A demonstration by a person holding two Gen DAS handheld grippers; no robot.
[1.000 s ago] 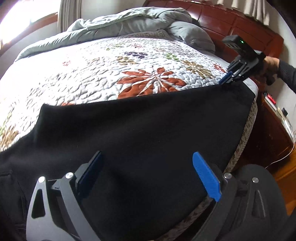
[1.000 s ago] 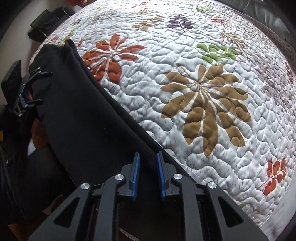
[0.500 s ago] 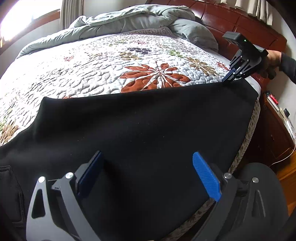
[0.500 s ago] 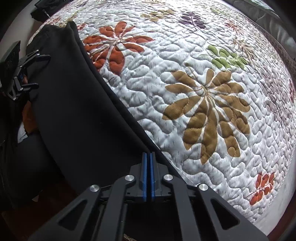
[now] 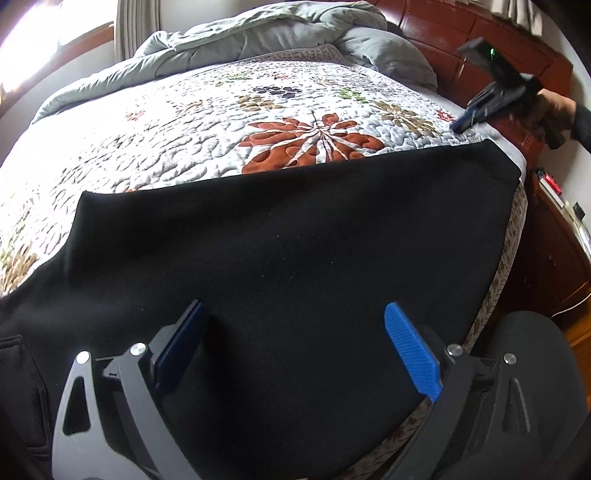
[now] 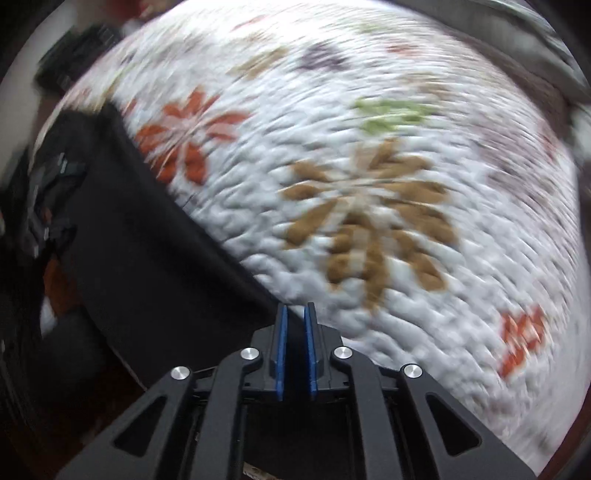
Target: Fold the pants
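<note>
The black pants (image 5: 295, 251) lie spread flat along the near edge of the bed, over the floral quilt (image 5: 221, 122). My left gripper (image 5: 291, 325) is open, its blue pads wide apart just above the pants near the waist end. My right gripper (image 5: 467, 120) hovers above the quilt just beyond the pants' far corner, clear of the cloth. In the blurred right wrist view the right gripper (image 6: 295, 317) has a narrow gap between its pads with nothing in it, and the pants (image 6: 147, 240) run away to the left.
A grey duvet and pillow (image 5: 295, 33) are heaped at the head of the bed by the wooden headboard (image 5: 480, 40). A wooden nightstand (image 5: 554, 251) stands at the right. A dark rounded thing (image 5: 535, 369), not identifiable, sits below the bed edge.
My right gripper shut at the pants' far corner, then let go and lifted off, its pads now slightly apart. The pants lie flatter. My left gripper has stayed open.
</note>
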